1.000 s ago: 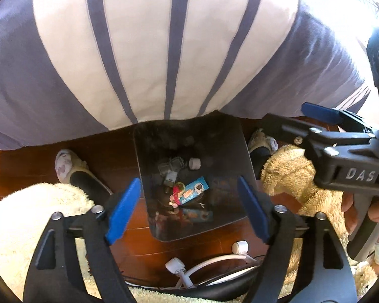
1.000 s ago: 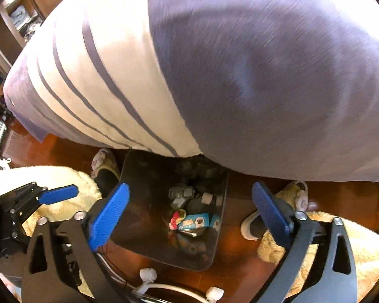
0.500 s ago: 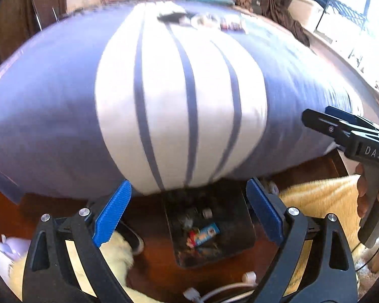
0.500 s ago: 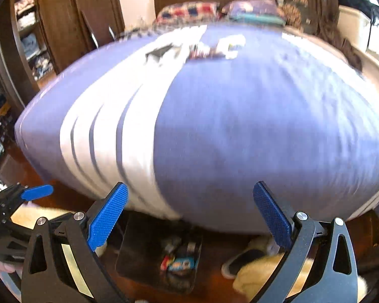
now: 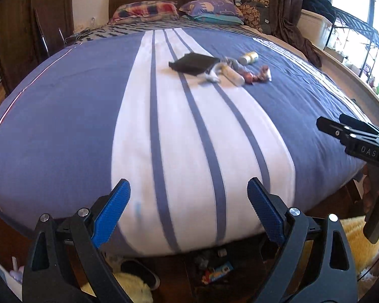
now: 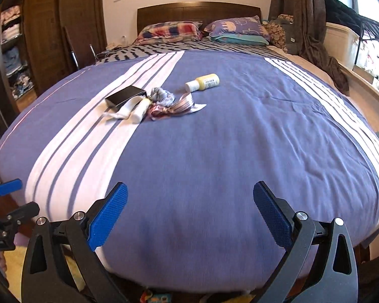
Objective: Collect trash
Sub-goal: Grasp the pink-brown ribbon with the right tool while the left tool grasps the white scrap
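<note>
Several bits of trash lie mid-bed on the blue and white striped cover (image 6: 214, 151): a black box (image 6: 125, 96), a white tube (image 6: 140, 109), crumpled wrappers and ribbon (image 6: 174, 106) and a yellow bottle (image 6: 206, 82). The same pile shows in the left wrist view, with the black box (image 5: 193, 63) and the bottle (image 5: 249, 58). A dark bin with trash in it (image 5: 214, 270) stands on the floor under the bed's near edge. My left gripper (image 5: 189, 212) and right gripper (image 6: 189, 212) are both open and empty, held above the foot of the bed, far short of the pile.
Pillows (image 6: 202, 31) and a dark headboard (image 6: 199, 12) are at the far end. A wardrobe (image 6: 38, 38) stands left, hanging clothes (image 6: 313, 32) and a rack right. A yellow rug (image 5: 353, 242) and a slipper (image 5: 139, 270) lie on the wooden floor by the bin.
Both grippers have risen and tilted up from over the floor bin to look across the bed top; the trash pile has come into view. Jaws stay open.
</note>
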`<state>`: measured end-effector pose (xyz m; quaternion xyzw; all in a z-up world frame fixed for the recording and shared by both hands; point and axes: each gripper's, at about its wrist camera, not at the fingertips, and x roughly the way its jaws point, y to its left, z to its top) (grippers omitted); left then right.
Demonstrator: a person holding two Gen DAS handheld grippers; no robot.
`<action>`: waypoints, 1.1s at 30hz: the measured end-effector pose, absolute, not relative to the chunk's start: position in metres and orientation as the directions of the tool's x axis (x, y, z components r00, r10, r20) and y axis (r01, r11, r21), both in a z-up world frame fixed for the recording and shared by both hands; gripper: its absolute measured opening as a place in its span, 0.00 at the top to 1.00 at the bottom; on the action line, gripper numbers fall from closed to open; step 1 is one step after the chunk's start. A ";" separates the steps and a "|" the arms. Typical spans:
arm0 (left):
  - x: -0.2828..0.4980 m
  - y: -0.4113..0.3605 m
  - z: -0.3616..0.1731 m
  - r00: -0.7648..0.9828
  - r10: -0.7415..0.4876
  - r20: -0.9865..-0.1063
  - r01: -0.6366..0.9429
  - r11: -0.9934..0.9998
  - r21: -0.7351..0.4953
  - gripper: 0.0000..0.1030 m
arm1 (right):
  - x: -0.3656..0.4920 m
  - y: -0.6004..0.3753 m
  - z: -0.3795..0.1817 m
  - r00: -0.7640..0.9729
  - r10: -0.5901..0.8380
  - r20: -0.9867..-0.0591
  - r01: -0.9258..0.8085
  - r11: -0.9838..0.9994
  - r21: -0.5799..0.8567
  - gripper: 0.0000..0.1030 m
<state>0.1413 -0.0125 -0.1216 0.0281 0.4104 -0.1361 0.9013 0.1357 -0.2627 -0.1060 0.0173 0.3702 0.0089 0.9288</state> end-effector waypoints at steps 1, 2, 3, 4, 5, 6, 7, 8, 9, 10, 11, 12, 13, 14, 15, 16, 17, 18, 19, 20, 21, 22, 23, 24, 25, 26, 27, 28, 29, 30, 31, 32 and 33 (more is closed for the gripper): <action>0.147 -0.014 -0.122 0.626 -0.223 -0.747 0.272 0.961 -0.059 0.14 | 0.142 -0.262 -0.107 0.726 0.028 -0.687 -0.005 0.999 0.036 0.04; 0.154 -0.017 -0.122 0.626 -0.223 -0.748 0.276 0.960 -0.055 0.14 | 0.151 -0.263 -0.108 0.726 0.027 -0.687 -0.006 0.999 0.032 0.04; 0.163 -0.021 -0.122 0.625 -0.222 -0.748 0.282 0.958 -0.049 0.14 | 0.156 -0.262 -0.108 0.727 0.025 -0.687 -0.006 1.000 0.030 0.04; 0.171 -0.024 -0.121 0.626 -0.223 -0.747 0.289 0.956 -0.043 0.14 | 0.163 -0.263 -0.109 0.727 0.023 -0.686 -0.003 1.000 0.030 0.04; 0.180 -0.029 -0.119 0.629 -0.226 -0.744 0.296 0.954 -0.039 0.14 | 0.169 -0.263 -0.109 0.728 0.022 -0.685 -0.001 1.000 0.031 0.04; 0.188 -0.032 -0.119 0.633 -0.228 -0.740 0.300 0.953 -0.037 0.14 | 0.180 -0.265 -0.109 0.730 0.021 -0.683 0.004 0.999 0.035 0.05; 0.194 -0.033 -0.118 0.635 -0.229 -0.738 0.300 0.953 -0.038 0.14 | 0.186 -0.266 -0.109 0.732 0.021 -0.681 0.006 0.999 0.037 0.08; 0.204 -0.036 -0.117 0.637 -0.232 -0.735 0.299 0.953 -0.042 0.15 | 0.195 -0.268 -0.110 0.733 0.019 -0.680 0.012 0.999 0.040 0.12; 0.212 -0.038 -0.116 0.640 -0.237 -0.731 0.299 0.953 -0.047 0.15 | 0.202 -0.269 -0.110 0.733 0.019 -0.680 0.013 0.999 0.043 0.13; 0.218 -0.040 -0.116 0.642 -0.239 -0.728 0.298 0.953 -0.051 0.15 | 0.209 -0.270 -0.110 0.733 0.021 -0.680 0.014 0.999 0.047 0.17; 0.226 -0.043 -0.115 0.645 -0.245 -0.724 0.299 0.953 -0.056 0.15 | 0.218 -0.271 -0.111 0.733 0.024 -0.679 0.014 0.999 0.050 0.20; 0.232 -0.045 -0.115 0.647 -0.249 -0.721 0.301 0.952 -0.059 0.15 | 0.224 -0.271 -0.111 0.733 0.025 -0.680 0.013 0.999 0.050 0.21; 0.240 -0.048 -0.114 0.648 -0.253 -0.719 0.302 0.951 -0.062 0.17 | 0.230 -0.271 -0.112 0.733 0.027 -0.680 0.011 0.999 0.052 0.23; 0.245 -0.051 -0.113 0.648 -0.258 -0.717 0.305 0.950 -0.066 0.22 | 0.237 -0.271 -0.112 0.732 0.031 -0.681 0.007 0.999 0.054 0.24; 0.251 -0.054 -0.113 0.647 -0.264 -0.715 0.310 0.948 -0.069 0.26 | 0.242 -0.270 -0.112 0.733 0.036 -0.680 0.003 0.998 0.057 0.24; 0.258 -0.057 -0.113 0.647 -0.266 -0.715 0.314 0.947 -0.068 0.28 | 0.246 -0.269 -0.112 0.733 0.043 -0.679 -0.002 0.998 0.060 0.25; 0.265 -0.059 -0.113 0.646 -0.267 -0.715 0.317 0.946 -0.067 0.31 | 0.251 -0.268 -0.113 0.733 0.047 -0.679 -0.006 0.998 0.062 0.26; 0.271 -0.062 -0.113 0.643 -0.269 -0.717 0.320 0.945 -0.067 0.32 | 0.256 -0.267 -0.113 0.731 0.051 -0.681 -0.011 0.998 0.063 0.29; 0.275 -0.063 -0.114 0.639 -0.270 -0.720 0.322 0.944 -0.069 0.36 | 0.261 -0.266 -0.114 0.728 0.050 -0.684 -0.013 0.998 0.060 0.32; 0.280 -0.065 -0.116 0.635 -0.272 -0.723 0.323 0.944 -0.071 0.41 | 0.267 -0.265 -0.115 0.722 0.048 -0.690 -0.012 0.998 0.056 0.35; 0.285 -0.067 -0.117 0.630 -0.275 -0.726 0.326 0.942 -0.074 0.45 | 0.272 -0.265 -0.117 0.711 0.052 -0.701 -0.014 0.998 0.059 0.36; 0.289 -0.069 -0.120 0.624 -0.278 -0.730 0.329 0.941 -0.077 0.46 | 0.276 -0.265 -0.118 0.704 0.062 -0.708 -0.018 0.997 0.069 0.38; 0.293 -0.071 -0.122 0.619 -0.286 -0.731 0.336 0.938 -0.082 0.48 | 0.278 -0.265 -0.119 0.700 0.072 -0.711 -0.023 0.997 0.079 0.40; 0.295 -0.072 -0.122 0.618 -0.291 -0.730 0.340 0.936 -0.086 0.49 | 0.280 -0.264 -0.120 0.696 0.083 -0.713 -0.029 0.996 0.088 0.44; 0.299 -0.073 -0.124 0.616 -0.297 -0.729 0.344 0.935 -0.090 0.52 | 0.282 -0.264 -0.120 0.692 0.090 -0.716 -0.035 0.995 0.092 0.47; 0.301 -0.074 -0.126 0.613 -0.301 -0.730 0.348 0.933 -0.092 0.57 | 0.284 -0.263 -0.121 0.688 0.097 -0.720 -0.041 0.995 0.094 0.50; 0.302 -0.075 -0.128 0.609 -0.304 -0.732 0.352 0.931 -0.094 0.63 | 0.286 -0.261 -0.122 0.683 0.101 -0.723 -0.047 0.994 0.094 0.56; 0.305 -0.077 -0.130 0.602 -0.309 -0.737 0.357 0.929 -0.097 0.68 | 0.289 -0.259 -0.124 0.677 0.106 -0.728 -0.054 0.994 0.094 0.63; 0.307 -0.078 -0.132 0.594 -0.314 -0.740 0.362 0.927 -0.103 0.75 | 0.291 -0.257 -0.126 0.671 0.109 -0.733 -0.062 0.994 0.092 0.67; 0.308 -0.078 -0.133 0.590 -0.317 -0.742 0.364 0.925 -0.106 0.77 | 0.292 -0.256 -0.126 0.669 0.112 -0.735 -0.066 0.994 0.091 0.76; 0.308 -0.078 -0.134 0.589 -0.321 -0.742 0.369 0.923 -0.107 0.80 | 0.292 -0.255 -0.127 0.666 0.115 -0.737 -0.072 0.993 0.090 0.83; 0.308 -0.079 -0.133 0.588 -0.328 -0.739 0.375 0.920 -0.111 0.85 | 0.292 -0.254 -0.127 0.668 0.116 -0.735 -0.075 0.993 0.089 0.87; 0.307 -0.078 -0.133 0.590 -0.332 -0.736 0.377 0.919 -0.111 0.85 | 0.292 -0.254 -0.127 0.670 0.115 -0.733 -0.074 0.993 0.089 0.88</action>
